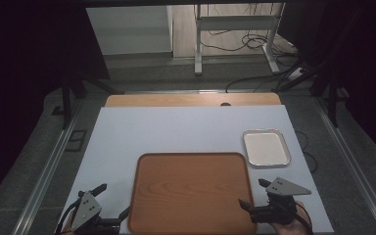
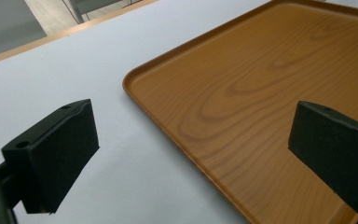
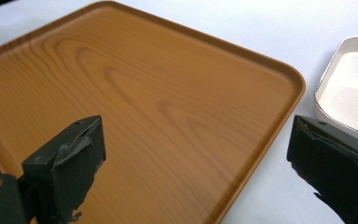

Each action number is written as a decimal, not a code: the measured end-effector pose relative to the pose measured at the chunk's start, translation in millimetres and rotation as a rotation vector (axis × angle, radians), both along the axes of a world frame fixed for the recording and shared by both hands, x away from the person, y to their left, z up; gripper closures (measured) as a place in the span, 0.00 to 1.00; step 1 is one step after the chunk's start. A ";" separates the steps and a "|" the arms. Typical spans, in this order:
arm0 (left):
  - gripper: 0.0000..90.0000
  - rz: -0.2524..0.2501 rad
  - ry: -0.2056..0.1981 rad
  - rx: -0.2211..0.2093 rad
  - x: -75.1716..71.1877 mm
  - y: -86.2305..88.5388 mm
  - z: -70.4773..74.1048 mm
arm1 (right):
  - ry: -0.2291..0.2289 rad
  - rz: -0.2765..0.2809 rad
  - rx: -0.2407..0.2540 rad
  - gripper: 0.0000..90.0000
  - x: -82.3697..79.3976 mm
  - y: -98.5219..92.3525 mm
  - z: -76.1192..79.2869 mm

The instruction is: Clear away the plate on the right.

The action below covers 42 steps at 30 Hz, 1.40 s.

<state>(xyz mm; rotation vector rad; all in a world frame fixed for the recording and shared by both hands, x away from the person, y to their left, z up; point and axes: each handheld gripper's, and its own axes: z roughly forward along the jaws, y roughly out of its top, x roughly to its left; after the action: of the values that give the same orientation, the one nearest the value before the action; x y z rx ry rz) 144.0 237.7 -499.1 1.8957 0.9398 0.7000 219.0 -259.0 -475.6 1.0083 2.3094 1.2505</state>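
Note:
A wooden-look brown tray (image 1: 191,191) lies bare at the front middle of the white table. My left gripper (image 1: 111,200) hovers at the tray's near left corner, jaws wide apart with nothing between them; in the left gripper view the tray (image 2: 261,93) stretches ahead between the gripper's (image 2: 191,154) jaws. My right gripper (image 1: 255,193) sits at the tray's near right corner, also open and holding nothing. The right gripper view shows the tray (image 3: 144,93) and a small white tray (image 3: 354,84) beyond the right jaw of my right gripper (image 3: 196,172).
The small white metal-rimmed tray (image 1: 266,148) stands right of the brown tray's far corner. A wooden strip (image 1: 191,100) runs along the table's far edge. Past it are floor, table legs and cables. The white table surface (image 1: 166,129) extends behind the brown tray.

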 end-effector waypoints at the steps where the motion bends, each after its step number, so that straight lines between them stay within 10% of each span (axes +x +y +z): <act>1: 0.02 -0.002 -0.001 0.001 -0.2 0.1 0.0 | 0.004 0.002 0.004 0.03 0.7 -0.7 -0.6; 42: 0.03 -0.015 -0.005 0.018 -0.8 -1.5 -0.1 | 0.012 -0.012 -0.063 0.01 14.1 -0.5 -3.7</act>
<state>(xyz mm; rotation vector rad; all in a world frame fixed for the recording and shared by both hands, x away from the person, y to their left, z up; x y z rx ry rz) 143.2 236.2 -499.2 1.9135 0.9175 0.7059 233.1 -259.6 -479.3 1.0099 2.3329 1.1626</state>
